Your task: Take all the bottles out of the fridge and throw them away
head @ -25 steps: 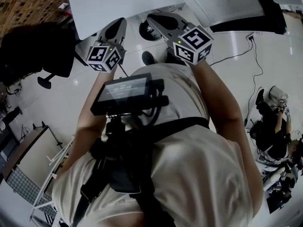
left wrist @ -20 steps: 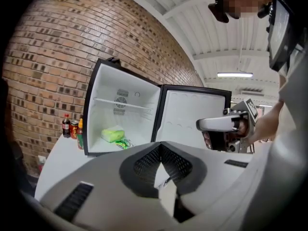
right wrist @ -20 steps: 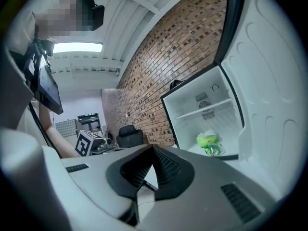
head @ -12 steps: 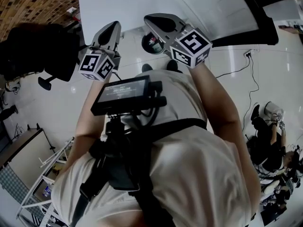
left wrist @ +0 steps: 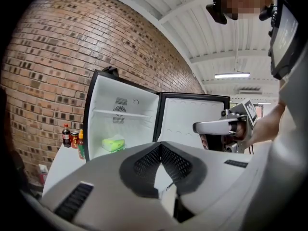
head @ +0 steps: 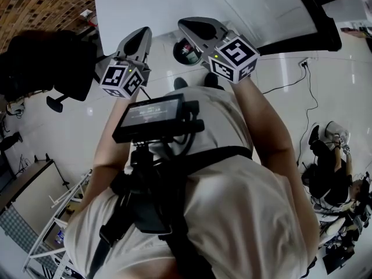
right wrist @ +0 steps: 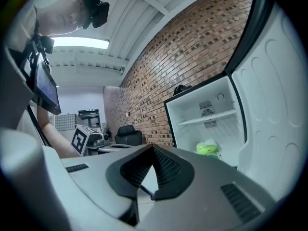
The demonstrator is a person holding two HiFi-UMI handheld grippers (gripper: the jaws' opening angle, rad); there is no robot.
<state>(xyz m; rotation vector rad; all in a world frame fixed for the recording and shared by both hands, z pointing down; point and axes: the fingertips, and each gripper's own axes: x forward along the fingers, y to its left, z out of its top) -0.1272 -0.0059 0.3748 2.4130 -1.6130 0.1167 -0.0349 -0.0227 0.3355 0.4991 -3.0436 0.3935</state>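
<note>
In the left gripper view a small white fridge stands open on a white table, its door swung right. A green packet lies inside. Outside its left wall stand a dark bottle, a red can and an orange-capped bottle. My left gripper is shut and empty, pointing at the fridge. My right gripper is also shut and empty, facing the open fridge. In the head view both grippers, left and right, are held up side by side in front of the chest.
A round bin with rubbish stands on the floor under the white table's edge, between the grippers. A black office chair is on the left. A cable runs over the floor on the right, where a person sits.
Both grippers rose a little toward the table between one second and half a second ago, and the bin came more into view. Since then they have held still.
</note>
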